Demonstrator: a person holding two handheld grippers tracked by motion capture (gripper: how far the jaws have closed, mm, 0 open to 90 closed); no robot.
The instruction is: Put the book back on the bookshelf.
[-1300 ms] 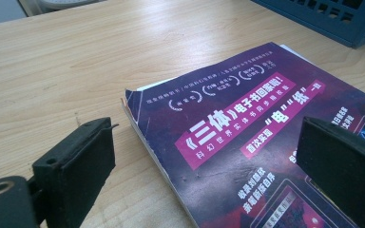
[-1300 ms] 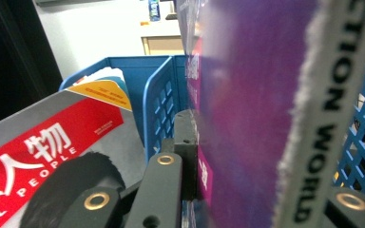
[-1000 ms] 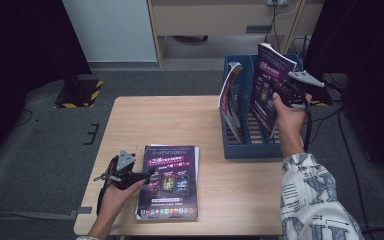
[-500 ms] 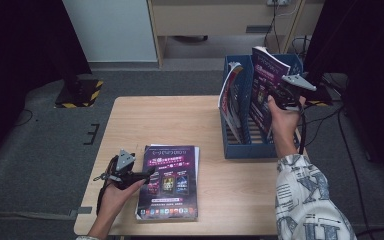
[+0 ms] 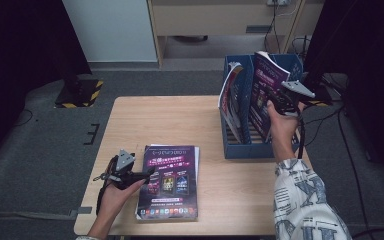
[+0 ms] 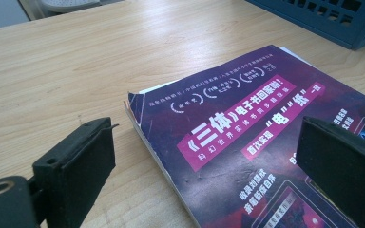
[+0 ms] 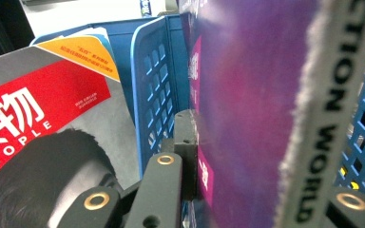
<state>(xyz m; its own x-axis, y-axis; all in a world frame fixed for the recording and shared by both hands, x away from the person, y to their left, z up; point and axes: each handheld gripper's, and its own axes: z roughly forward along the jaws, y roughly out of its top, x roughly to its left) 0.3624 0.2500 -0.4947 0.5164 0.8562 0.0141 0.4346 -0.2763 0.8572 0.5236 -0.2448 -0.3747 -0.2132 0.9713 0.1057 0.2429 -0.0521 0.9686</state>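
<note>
R tongs (image 5: 275,102) are clamping the purple mag (image 5: 266,87) by its lower edge and holding it upright over the blue rack (image 5: 260,149), which is sitting at approx 2 o'clock on the desk (image 5: 180,120). In the right gripper view the near jaw is pressing flat on the cover, w/ the spine edge running up at 1 o'clock and a blue divider (image 7: 159,80) just beside at 11 o'clock. To do this step well, I'd say the mag is needing to go straight down into the slot btw dividers, kept vertical so its bottom corner isn't catching the mesh wall; grip should be staying firm till the bottom edge is resting on the rack floor, else it's likely flopping sideways onto the red-cover mag (image 5: 230,100) already leaning in the slot at 9 o'clock of it. L tongs (image 5: 147,175) are standing wide, holding nothing, resting at the left edge of a second purple mag (image 5: 170,182) lying flat at approx 6 o'clock on the desk. In the left gripper view that mag's top corner (image 6: 132,97) is lying btw the jaws, one jaw over the bare wood, the other over the cover, pads not pressing.
</note>
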